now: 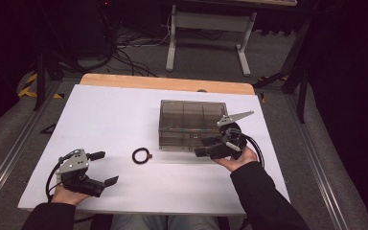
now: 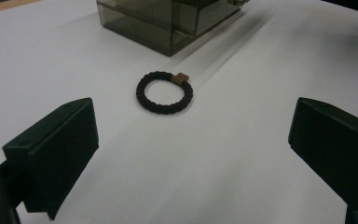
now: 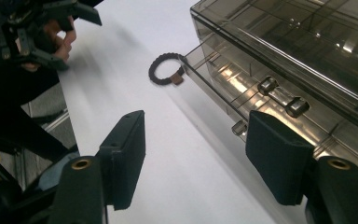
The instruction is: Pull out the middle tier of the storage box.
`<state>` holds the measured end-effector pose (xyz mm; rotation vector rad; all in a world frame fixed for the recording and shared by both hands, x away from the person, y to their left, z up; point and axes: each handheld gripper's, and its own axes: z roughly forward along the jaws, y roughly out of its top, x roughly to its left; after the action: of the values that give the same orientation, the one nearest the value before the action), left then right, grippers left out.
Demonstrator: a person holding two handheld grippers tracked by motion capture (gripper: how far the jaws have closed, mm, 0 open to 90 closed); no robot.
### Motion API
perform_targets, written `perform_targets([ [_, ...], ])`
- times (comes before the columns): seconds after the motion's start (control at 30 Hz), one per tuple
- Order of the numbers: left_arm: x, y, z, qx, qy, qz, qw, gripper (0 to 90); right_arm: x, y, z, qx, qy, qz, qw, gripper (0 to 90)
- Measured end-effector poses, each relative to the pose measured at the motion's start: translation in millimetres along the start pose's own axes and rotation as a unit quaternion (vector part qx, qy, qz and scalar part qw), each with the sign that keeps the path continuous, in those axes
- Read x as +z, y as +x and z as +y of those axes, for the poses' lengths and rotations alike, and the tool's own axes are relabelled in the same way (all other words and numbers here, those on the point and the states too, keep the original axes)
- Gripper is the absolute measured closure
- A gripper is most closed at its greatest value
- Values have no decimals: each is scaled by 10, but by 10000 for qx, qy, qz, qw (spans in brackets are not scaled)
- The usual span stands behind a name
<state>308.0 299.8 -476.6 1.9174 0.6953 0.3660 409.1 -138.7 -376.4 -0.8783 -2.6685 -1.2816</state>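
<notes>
The right gripper (image 1: 210,146) has its jaws parted with nothing between them, at the front face of the smoky clear drawer box (image 1: 191,122). In the right gripper view one jaw stands just beside the lower drawer front near its small knob (image 3: 238,127), while the other hangs over bare white worktop (image 1: 110,115). A drawer (image 3: 223,91) stands slightly pulled out, its corner near the black braided ring (image 3: 166,69).

The left gripper (image 1: 101,167) holds its jaws wide apart and empty, low over the worktop near the front left edge. The ring lies flat ahead of it, well apart from both jaws, with open white surface all round and the box corner beyond. The box sits toward the worktop's far right, short of the wooden back edge (image 1: 167,84).
</notes>
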Motion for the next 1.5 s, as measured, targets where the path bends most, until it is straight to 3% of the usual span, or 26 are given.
perform_targets([
  [0.17,0,1,0,-2,1,3,10000,22,35,1,6,-425,47,46,9991,401],
  [0.57,-7,-4,0,22,-13,32,10000,22,143,-35,9,-976,230,-93,9949,429],
  [1.13,-5,-2,0,35,-14,16,10000,23,355,-127,20,-1351,191,-110,9906,504],
  [1.5,-6,-3,0,32,-20,15,10000,23,491,-145,21,-1583,179,-288,9868,557],
])
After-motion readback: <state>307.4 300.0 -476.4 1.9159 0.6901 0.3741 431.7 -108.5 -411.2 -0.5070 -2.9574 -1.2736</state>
